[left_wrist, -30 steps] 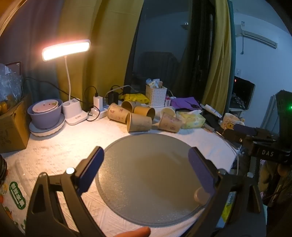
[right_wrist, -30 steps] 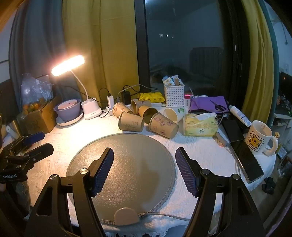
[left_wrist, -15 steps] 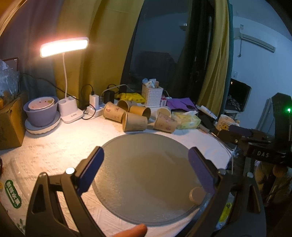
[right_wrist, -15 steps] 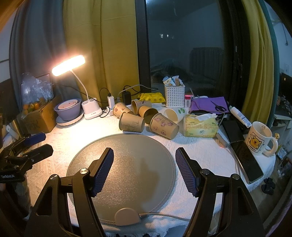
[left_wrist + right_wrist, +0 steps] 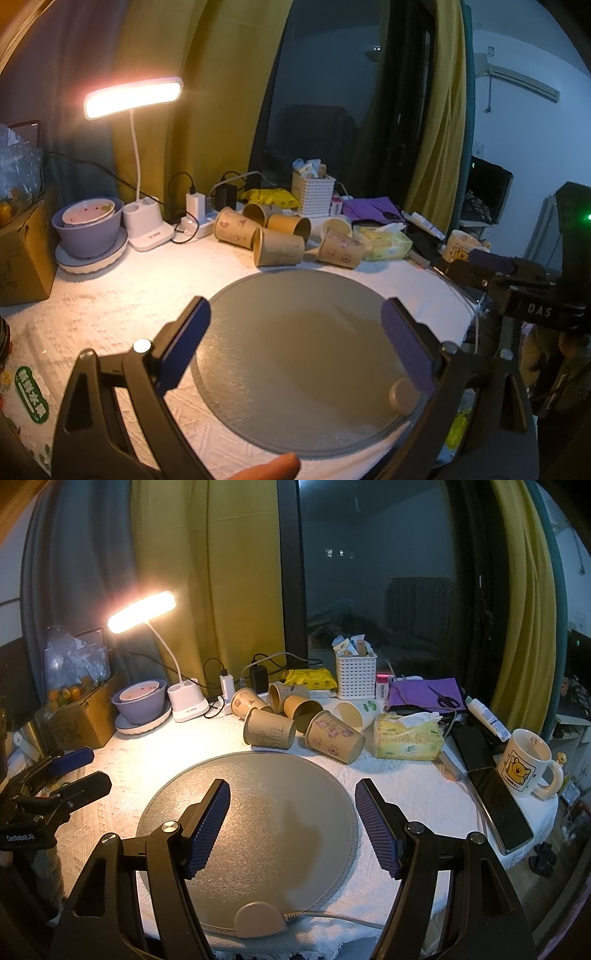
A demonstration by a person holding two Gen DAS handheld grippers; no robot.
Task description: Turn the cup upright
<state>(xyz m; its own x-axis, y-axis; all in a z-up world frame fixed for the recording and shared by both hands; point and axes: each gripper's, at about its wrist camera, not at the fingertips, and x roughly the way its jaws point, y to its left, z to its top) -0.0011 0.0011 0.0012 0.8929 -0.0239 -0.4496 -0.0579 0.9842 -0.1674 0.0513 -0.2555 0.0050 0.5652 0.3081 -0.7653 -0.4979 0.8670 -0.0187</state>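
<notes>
Several brown paper cups lie on their sides in a cluster behind a round grey mat (image 5: 258, 812). The nearest ones are a plain cup (image 5: 269, 733) and a cup with printed figures (image 5: 334, 737); they also show in the left wrist view, the plain cup (image 5: 280, 247) and the printed cup (image 5: 340, 249). My right gripper (image 5: 291, 823) is open and empty above the mat. My left gripper (image 5: 295, 345) is open and empty above the mat (image 5: 303, 350), and it shows at the left edge of the right wrist view (image 5: 59, 775).
A lit desk lamp (image 5: 142, 611), a purple bowl (image 5: 142, 701), a cardboard box (image 5: 79, 720), a white basket (image 5: 355, 675), a tissue pack (image 5: 408, 738), a phone (image 5: 496, 801) and a white mug (image 5: 526, 762) ring the white tablecloth. The table edge is at the right.
The left wrist view has shifted slightly, so the cups and lamp sit a little differently in it. The right gripper has barely moved. Both grippers stay open.
</notes>
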